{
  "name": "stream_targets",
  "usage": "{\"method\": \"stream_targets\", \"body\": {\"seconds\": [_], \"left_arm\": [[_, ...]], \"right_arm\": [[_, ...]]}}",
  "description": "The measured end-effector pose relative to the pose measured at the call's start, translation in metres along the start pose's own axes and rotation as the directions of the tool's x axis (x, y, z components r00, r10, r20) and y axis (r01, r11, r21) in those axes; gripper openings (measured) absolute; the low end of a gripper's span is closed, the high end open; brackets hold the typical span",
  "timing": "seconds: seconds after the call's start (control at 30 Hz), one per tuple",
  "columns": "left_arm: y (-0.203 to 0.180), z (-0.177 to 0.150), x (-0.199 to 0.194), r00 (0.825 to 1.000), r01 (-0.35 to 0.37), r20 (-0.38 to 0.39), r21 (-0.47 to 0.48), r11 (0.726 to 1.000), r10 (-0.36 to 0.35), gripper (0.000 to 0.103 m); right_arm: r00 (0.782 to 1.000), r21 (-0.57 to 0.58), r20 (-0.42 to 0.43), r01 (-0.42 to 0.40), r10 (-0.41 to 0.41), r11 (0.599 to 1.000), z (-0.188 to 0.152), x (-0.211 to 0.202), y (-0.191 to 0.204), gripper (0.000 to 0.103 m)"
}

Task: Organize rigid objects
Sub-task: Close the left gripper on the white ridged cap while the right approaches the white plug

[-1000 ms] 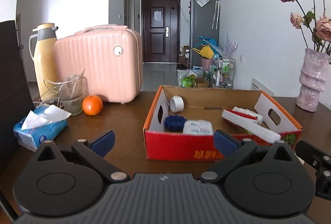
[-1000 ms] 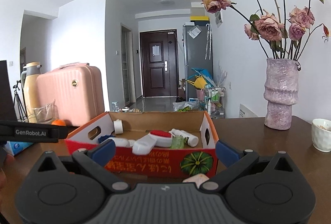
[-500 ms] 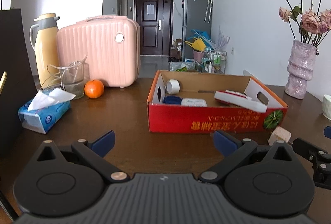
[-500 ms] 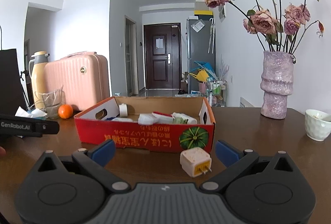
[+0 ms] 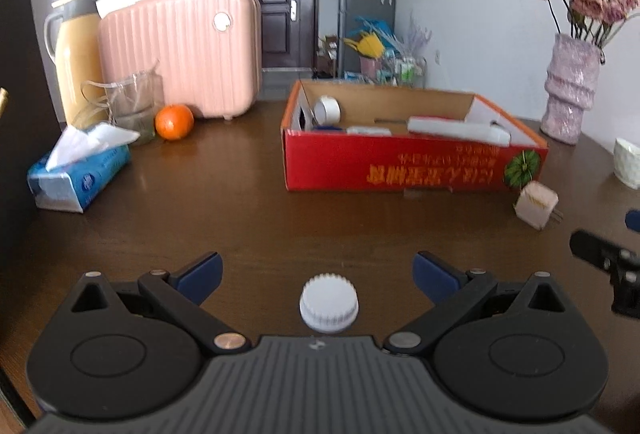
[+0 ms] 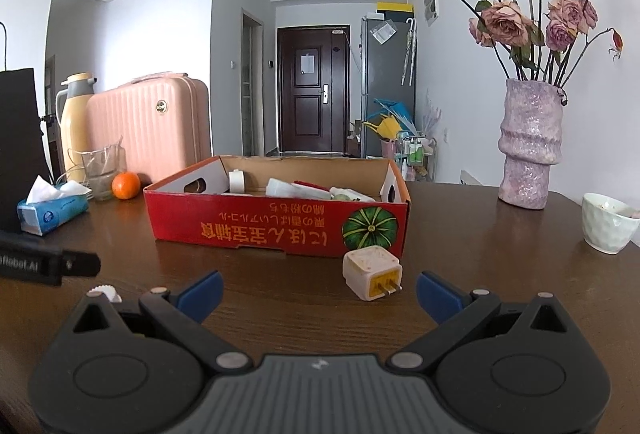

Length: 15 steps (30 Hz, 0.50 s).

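box mostly packed, a cap and a plug adapter left out

judging by how things lie, the sorting is well along but not finished. the red cardboard box at the centre of the right wrist view already holds a roll of white tape, a white and red tool-like piece and a few smaller items too low behind the wall to name. two rigid things sit outside it on the table.

going left to right in the left wrist view: the white ribbed bottle cap lies at lower centre, between the spread blue fingertips of the left gripper, which is released and grips nothing. the cream plug adapter rests at right, just beside the box's near right corner. in the right wrist view that adapter sits a little left of centre ahead of the right gripper, whose jaws also stand wide apart and empty; the cap peeks in at lower left. what is left, i judge, is lifting both into the box.

the surface is a dark brown wooden table, glossy with window glare. from left to right on it: a blue tissue pack, a yellow thermos, a glass jug, an orange, a pink hard case, the box, a lilac vase of dried roses, and a white cup at far right. behind, white walls lead down a hallway to a dark door and a grey fridge.
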<state>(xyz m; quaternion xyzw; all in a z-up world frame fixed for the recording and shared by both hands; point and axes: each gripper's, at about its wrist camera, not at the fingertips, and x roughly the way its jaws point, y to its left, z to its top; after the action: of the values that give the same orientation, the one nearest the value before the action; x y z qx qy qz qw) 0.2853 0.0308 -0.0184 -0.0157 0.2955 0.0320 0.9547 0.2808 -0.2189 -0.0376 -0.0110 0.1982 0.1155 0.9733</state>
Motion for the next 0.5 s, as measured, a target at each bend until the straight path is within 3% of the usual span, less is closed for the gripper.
{"method": "stream_targets", "body": {"seconds": [0.37,0.5], "left_arm": [[-0.003,-0.009,0.024,0.997,-0.010,-0.079,0.010,1.000,0.011,0.103],[-0.005,-0.011,0.032,0.995,-0.022,-0.096,0.020,1.000,0.024,0.096]], "right_arm": [[1.000,0.002,-0.008,0.001,-0.001,1.000,-0.001,0.002,0.000,0.103],[1.000,0.004,-0.012,0.002,-0.002,1.000,-0.001,0.002,-0.001,0.103]]}}
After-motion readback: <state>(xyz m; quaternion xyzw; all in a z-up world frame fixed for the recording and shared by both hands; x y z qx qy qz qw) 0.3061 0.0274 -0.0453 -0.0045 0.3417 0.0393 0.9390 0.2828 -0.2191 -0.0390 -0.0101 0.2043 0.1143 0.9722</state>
